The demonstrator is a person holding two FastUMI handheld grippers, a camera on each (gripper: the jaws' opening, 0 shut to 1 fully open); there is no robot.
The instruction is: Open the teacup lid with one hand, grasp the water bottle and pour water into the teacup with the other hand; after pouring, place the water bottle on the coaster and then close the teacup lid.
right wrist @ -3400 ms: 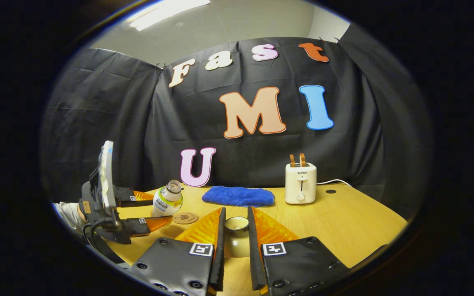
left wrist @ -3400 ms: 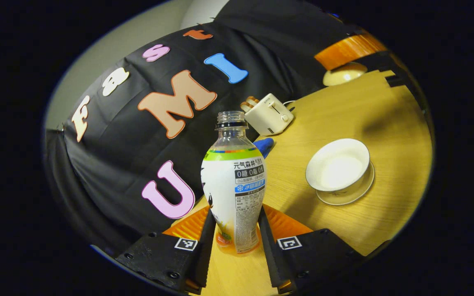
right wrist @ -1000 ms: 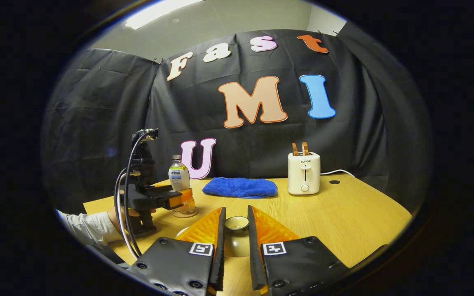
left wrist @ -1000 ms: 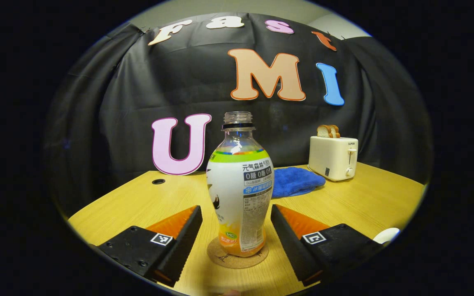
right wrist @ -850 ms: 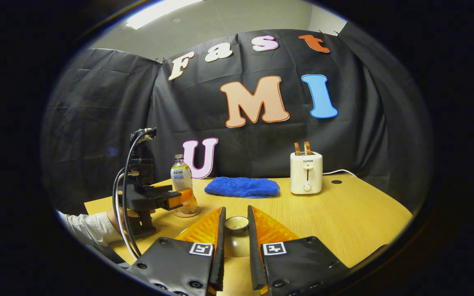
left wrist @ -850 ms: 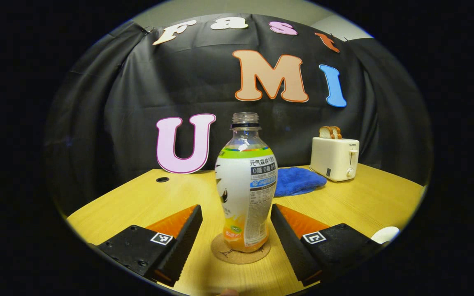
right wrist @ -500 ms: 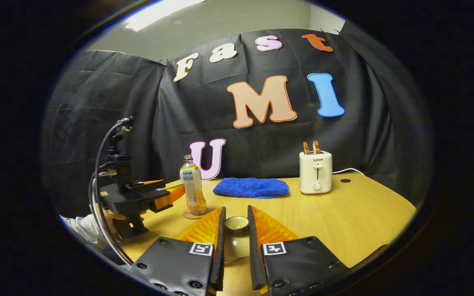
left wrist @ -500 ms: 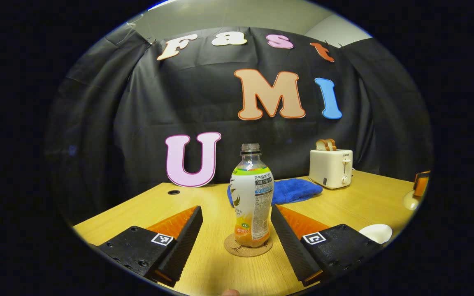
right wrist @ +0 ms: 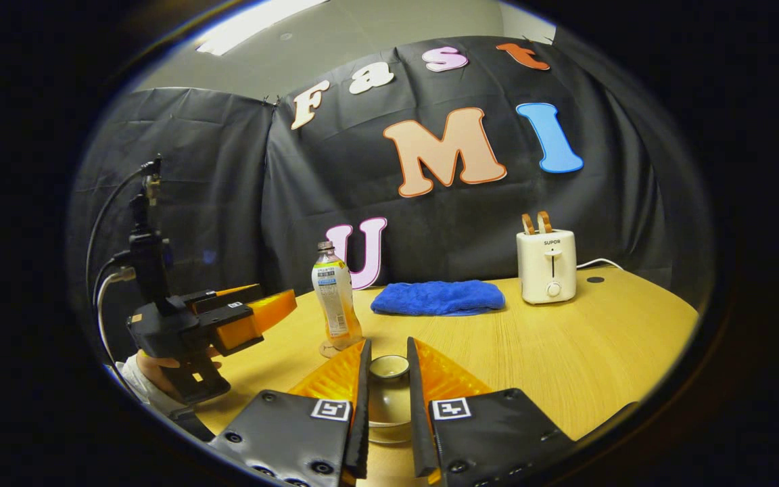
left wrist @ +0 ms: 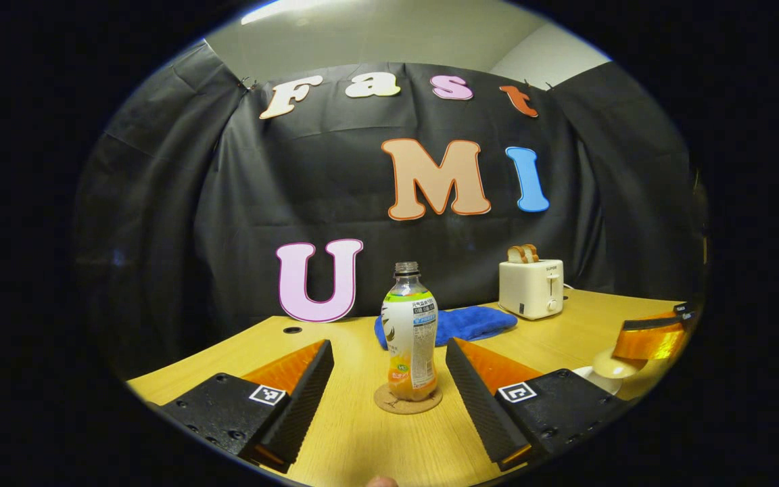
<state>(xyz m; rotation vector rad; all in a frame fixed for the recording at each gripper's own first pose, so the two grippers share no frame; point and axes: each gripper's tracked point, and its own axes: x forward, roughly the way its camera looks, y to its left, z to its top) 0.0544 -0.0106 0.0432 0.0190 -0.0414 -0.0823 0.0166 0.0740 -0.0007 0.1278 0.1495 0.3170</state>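
1. A yellow wooden table [left wrist: 362,433] stands in front of a black cloth wall.
2. The water bottle [left wrist: 410,331] stands straight up on a round cork coaster [left wrist: 407,400]. It has no cap. There is a little orange drink at the bottom, and the top part looks see-through.
3. The left gripper [left wrist: 386,355] is spread wide. The bottle stands out past its tips, and the fingers do not touch it.
4. In the right gripper view, the left gripper [right wrist: 264,306] is off to the left with a hand [right wrist: 159,368] under it. Its tips are near the bottle [right wrist: 335,294] but apart from it.
5. The right gripper [right wrist: 387,362] is pinching the teacup lid [right wrist: 389,389] by its small round knob. Both fingers press on the knob.
6. A pale rim shows under the lid. It may be the teacup, but I cannot tell for sure.
7. In the left gripper view, the right gripper [left wrist: 650,336] is at the far right with the lid [left wrist: 611,365] under it. A white rim [left wrist: 592,375] sits just below. I cannot see what is inside.
8. A blue towel [right wrist: 438,297] lies at the back of the table.
9. A white toaster [right wrist: 546,265] stands to the right of the towel, with two slices of bread [right wrist: 535,222] sticking up out of it.
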